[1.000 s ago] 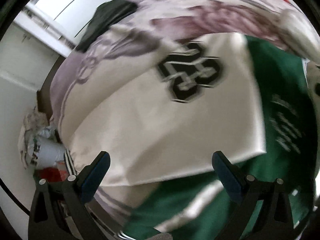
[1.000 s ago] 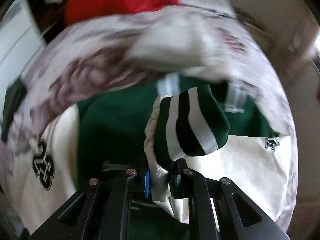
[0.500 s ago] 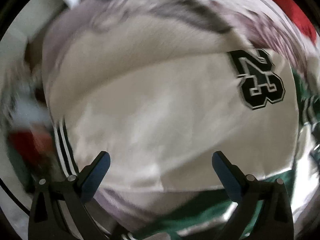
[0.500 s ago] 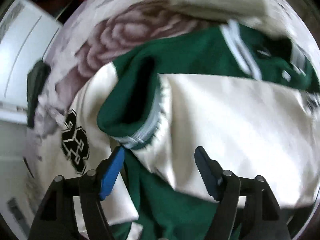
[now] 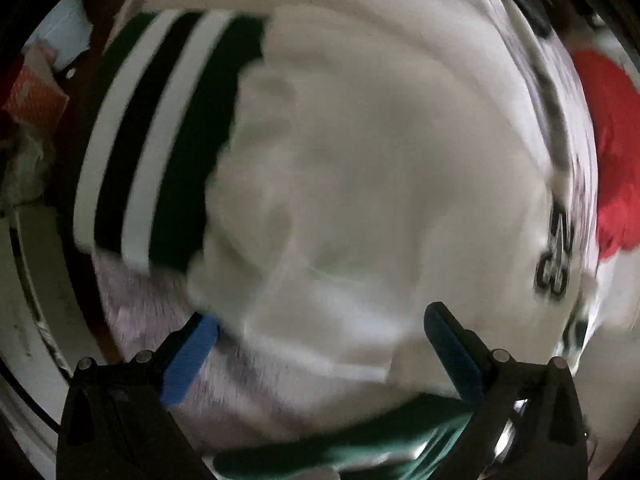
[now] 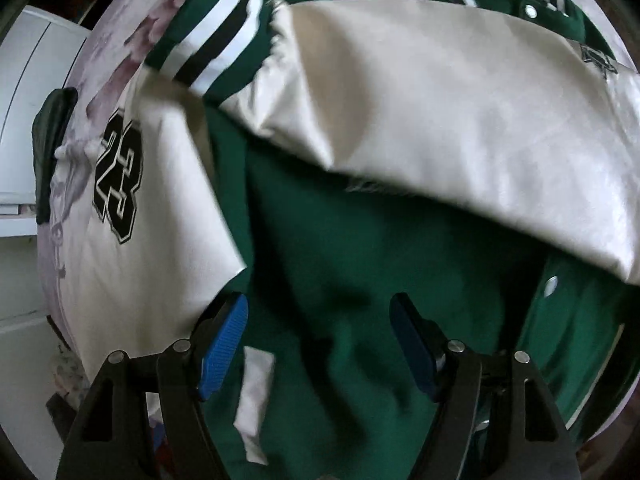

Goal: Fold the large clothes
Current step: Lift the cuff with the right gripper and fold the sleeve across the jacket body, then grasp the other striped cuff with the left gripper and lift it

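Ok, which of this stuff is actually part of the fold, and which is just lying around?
Part of the job:
green-and-cream varsity jacket
its cream sleeve with the striped cuff
left hand-held gripper, open
right hand-held gripper, open

Just lying about:
red garment
dark green cloth
floral bedspread underneath

a bedspread [image 6: 116, 36] with a pale mauve rose print covers the bed and fills most of both views. left of the bedspread in the right wrist view stands a white cabinet [image 6: 36, 80] with flat panel fronts, and a dark green cloth [image 6: 50, 140] hangs over the bedspread's left edge. in the blurred left wrist view a red fabric [image 5: 616, 152] lies at the bedspread's right side.
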`<action>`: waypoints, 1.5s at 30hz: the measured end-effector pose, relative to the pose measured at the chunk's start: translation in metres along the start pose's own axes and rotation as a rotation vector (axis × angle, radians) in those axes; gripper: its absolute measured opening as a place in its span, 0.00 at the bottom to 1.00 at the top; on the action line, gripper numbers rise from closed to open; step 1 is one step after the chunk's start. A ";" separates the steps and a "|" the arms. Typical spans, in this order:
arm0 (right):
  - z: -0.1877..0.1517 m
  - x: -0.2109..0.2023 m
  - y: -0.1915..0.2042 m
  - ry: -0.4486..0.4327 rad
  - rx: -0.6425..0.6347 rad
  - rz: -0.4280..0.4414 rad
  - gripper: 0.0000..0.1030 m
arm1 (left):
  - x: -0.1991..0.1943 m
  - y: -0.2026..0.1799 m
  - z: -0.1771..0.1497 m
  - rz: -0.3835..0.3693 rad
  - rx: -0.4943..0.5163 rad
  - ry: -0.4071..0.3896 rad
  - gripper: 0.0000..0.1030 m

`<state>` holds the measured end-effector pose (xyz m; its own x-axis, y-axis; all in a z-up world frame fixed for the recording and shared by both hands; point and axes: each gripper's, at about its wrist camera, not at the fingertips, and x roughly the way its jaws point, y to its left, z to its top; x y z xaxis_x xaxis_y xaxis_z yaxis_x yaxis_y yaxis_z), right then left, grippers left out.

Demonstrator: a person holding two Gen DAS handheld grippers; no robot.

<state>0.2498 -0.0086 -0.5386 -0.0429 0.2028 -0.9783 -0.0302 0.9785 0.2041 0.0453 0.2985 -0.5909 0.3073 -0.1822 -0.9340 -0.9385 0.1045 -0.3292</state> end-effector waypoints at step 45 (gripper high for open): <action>0.119 0.021 0.104 -0.230 -0.037 -0.209 0.58 | -0.078 -0.150 0.166 0.146 0.397 -0.614 0.13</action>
<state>0.3650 0.1021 -0.5422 0.1947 0.0051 -0.9809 -0.0516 0.9987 -0.0051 0.1881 0.4597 -0.4916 0.3254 0.4274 -0.8435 -0.8848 0.4522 -0.1122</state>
